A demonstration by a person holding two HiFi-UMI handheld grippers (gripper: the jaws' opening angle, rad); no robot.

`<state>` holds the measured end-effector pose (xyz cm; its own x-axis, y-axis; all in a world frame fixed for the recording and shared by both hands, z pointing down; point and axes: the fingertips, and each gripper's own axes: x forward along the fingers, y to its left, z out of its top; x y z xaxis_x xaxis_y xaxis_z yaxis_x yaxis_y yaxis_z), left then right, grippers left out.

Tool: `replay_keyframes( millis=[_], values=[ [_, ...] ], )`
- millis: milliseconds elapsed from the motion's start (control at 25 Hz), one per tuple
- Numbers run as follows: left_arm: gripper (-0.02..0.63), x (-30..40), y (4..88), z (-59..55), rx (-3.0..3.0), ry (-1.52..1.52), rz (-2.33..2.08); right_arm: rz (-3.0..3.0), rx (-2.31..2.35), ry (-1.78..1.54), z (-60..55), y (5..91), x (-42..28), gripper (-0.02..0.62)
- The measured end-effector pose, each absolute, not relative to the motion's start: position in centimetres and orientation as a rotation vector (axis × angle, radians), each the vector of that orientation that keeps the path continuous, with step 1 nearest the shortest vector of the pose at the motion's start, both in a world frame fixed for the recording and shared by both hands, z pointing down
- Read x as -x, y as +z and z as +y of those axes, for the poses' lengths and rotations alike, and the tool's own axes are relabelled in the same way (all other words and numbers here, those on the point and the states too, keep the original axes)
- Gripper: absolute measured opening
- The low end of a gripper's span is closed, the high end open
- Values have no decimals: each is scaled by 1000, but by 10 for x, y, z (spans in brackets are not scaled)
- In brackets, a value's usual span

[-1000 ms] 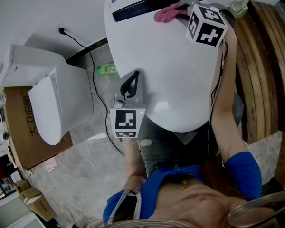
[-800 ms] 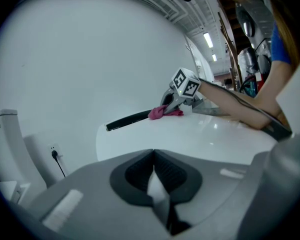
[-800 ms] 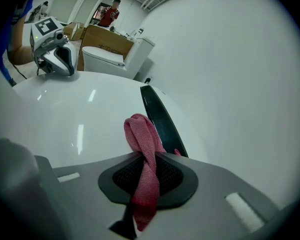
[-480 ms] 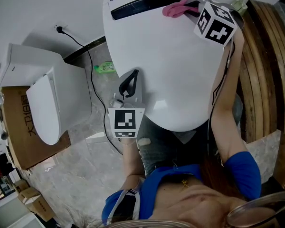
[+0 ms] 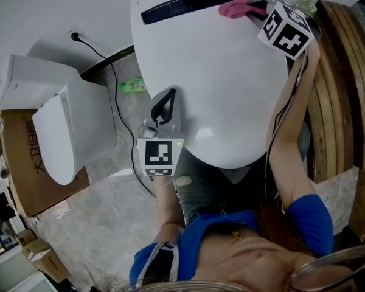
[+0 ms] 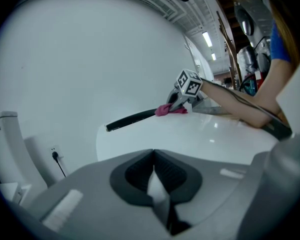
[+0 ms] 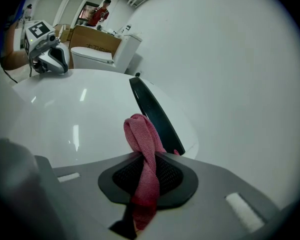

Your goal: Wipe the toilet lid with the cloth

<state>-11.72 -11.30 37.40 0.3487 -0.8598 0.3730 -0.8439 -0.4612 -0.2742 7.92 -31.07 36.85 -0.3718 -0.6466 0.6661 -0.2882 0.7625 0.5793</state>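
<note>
- My right gripper is clamped on the pink cloth, which is twisted into a rope that stands out ahead of the jaws.
- The cloth sits at the rear right of the toilet lid, at the end of the black hinge strip.
- My left gripper has its jaws together and empty, at the lid's near-left rim.
- Risk: the roped cloth gives thin contact. Pressing harder could let the jaw tips scrape the lid, and the stroke may run off the edge.
- Since a second ago, cloth and right gripper have slid rightward along the strip. The left gripper is unmoved.
</note>
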Motion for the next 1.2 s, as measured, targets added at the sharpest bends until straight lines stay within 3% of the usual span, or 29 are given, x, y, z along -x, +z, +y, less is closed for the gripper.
replay_keyframes(
  millis=[1200],
  values=[
    [2, 116, 375, -113, 2534, -754, 1598, -1920, -672, -281, -290, 375, -107, 61]
  ],
)
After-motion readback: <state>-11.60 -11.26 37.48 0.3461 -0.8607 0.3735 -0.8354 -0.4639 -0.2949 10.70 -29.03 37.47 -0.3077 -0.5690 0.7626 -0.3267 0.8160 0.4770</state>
